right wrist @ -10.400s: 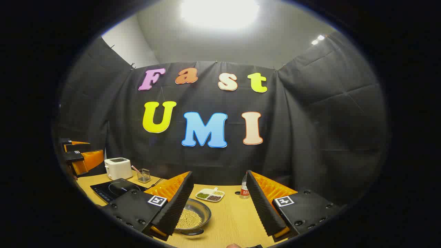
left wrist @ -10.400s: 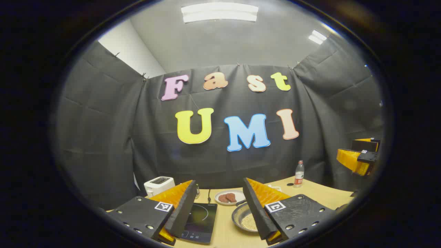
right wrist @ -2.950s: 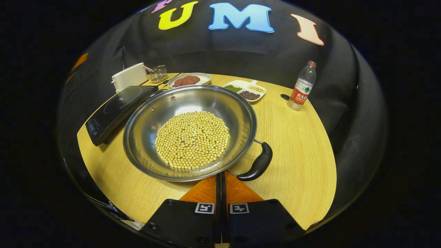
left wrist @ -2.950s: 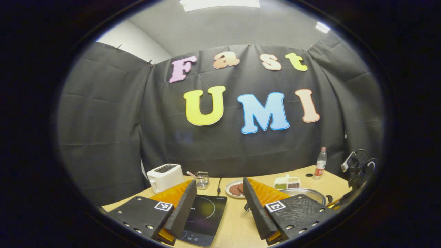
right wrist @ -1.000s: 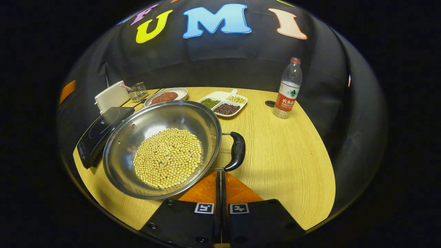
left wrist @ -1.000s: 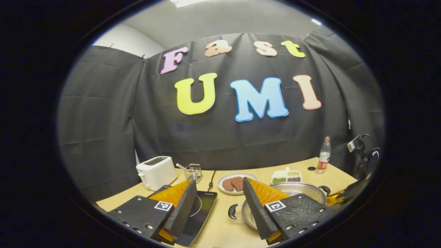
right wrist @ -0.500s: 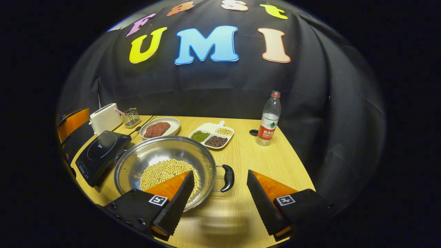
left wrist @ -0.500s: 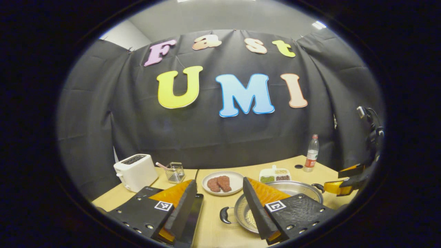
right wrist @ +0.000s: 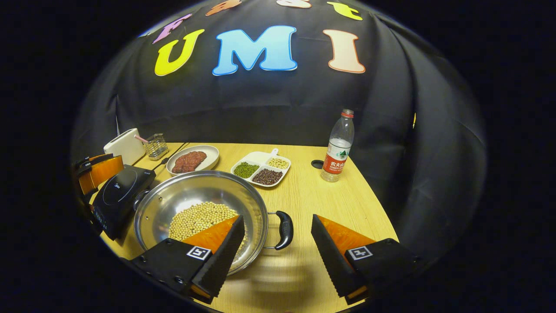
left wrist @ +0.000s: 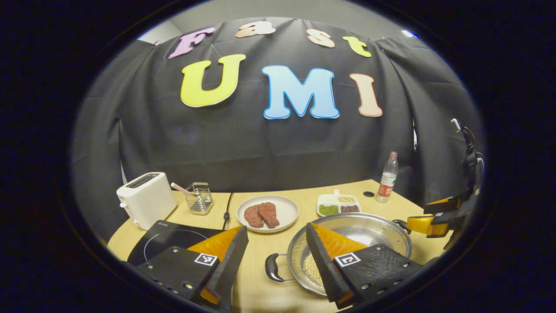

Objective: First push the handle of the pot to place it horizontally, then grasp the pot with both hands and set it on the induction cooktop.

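Pot (right wrist: 200, 213) on table beside induction cooktop (right wrist: 121, 193), steel, bean-loaded (likely heavy, slick). Take side handle (right wrist: 284, 229) and opposite handle (left wrist: 273, 267). Left gripper (left wrist: 273, 265), right gripper (right wrist: 276, 256): jaws apart, empty.

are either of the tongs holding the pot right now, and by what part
Nothing is held. The right tongs stand open astride the pot's near handle without pressing on it; the left tongs stand open around the other handle of the pot.

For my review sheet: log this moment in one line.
left gripper: open, at pot handle | right gripper: open, at other handle | induction cooktop: bare
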A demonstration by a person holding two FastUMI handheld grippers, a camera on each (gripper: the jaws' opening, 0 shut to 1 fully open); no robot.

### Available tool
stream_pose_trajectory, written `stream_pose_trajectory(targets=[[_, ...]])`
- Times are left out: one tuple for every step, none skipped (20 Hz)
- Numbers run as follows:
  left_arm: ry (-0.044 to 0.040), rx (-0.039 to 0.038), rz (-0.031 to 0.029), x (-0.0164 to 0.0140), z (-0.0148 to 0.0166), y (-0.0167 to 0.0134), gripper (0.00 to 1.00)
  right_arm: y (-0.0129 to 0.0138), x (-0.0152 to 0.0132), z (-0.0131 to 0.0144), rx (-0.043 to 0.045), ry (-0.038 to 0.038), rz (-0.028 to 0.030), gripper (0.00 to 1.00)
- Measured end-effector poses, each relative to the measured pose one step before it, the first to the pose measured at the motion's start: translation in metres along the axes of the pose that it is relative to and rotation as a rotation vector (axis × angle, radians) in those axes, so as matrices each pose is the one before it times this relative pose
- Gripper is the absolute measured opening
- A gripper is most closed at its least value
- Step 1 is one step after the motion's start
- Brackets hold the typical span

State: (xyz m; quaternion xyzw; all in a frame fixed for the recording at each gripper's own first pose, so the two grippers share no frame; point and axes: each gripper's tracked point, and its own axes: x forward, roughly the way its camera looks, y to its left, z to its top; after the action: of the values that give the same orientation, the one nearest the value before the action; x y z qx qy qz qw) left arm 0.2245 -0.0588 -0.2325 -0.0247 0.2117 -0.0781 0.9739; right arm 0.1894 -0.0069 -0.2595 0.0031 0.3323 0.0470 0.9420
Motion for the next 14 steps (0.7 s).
stream_pose_trajectory(targets=[[0.01661,-0.00335,-0.00353,0.005,-0.00521,-0.00144,0.82,-0.00049,0.00454,-0.00053,0.00195,0.00663,-0.00174,0.98],[0.0206,-0.00041,-0.0057,0.00653,-0.00597,-0.00047,0.82,-0.00127,0.00455,-0.00021,0.00037,0.00604,-0.00319,0.96],[0.01942,0.00102,-0.00382,0.00482,-0.00725,-0.00161,0.8,-0.00143,0.00434,-0.00039,-0.00338,0.00394,-0.00476,0.96],[0.02154,0.00125,-0.0054,0.00611,-0.00495,-0.00117,0.82,-0.00045,0.00358,-0.00037,-0.00549,0.00569,-0.00065,0.98],[0.01873,-0.00163,-0.00707,0.0055,-0.00424,-0.00132,0.82,0.00116,0.00348,-0.00168,-0.00435,0.008,0.00241,0.98],[0.01983,-0.00256,-0.00614,0.00613,-0.00721,-0.00132,0.82,0.00072,0.00294,-0.00202,-0.00366,0.00867,0.00344,0.98],[0.02099,-0.00178,-0.00662,0.00403,-0.00764,-0.00172,0.8,-0.00017,0.00381,-0.00095,-0.00304,0.00676,0.00307,0.98],[0.01998,0.00022,-0.00098,0.00436,-0.00746,-0.00191,0.8,-0.0003,0.00331,-0.00119,-0.00245,0.00612,0.0015,0.98],[0.02124,-0.00082,-0.00424,0.00249,-0.00768,-0.00136,0.82,0.00014,0.00321,-0.00178,-0.00327,0.00787,-0.0023,0.98],[0.01596,-0.00293,-0.00537,0.00323,-0.00656,-0.00171,0.8,-0.00048,0.00309,-0.0027,-0.00217,0.01164,-0.00077,0.98],[0.01659,-0.00196,-0.00006,0.00118,-0.0055,0.00032,0.82,0.00005,0.00327,-0.00302,-0.00018,0.01176,0.00112,0.96],[0.01475,-0.00369,-0.00177,0.0028,-0.00447,0.00012,0.8,-0.00032,0.00196,-0.00139,0.00193,0.00973,0.00091,0.98],[0.01588,-0.00383,-0.0009,0.00358,-0.00348,0.00064,0.83,0.00041,0.00216,-0.00117,0.00293,0.00802,0.00211,0.98],[0.01503,-0.00305,-0.00127,0.00418,-0.00353,0.00116,0.83,0.00066,0.00235,-0.00074,0.00387,0.00553,0.00136,0.98]])
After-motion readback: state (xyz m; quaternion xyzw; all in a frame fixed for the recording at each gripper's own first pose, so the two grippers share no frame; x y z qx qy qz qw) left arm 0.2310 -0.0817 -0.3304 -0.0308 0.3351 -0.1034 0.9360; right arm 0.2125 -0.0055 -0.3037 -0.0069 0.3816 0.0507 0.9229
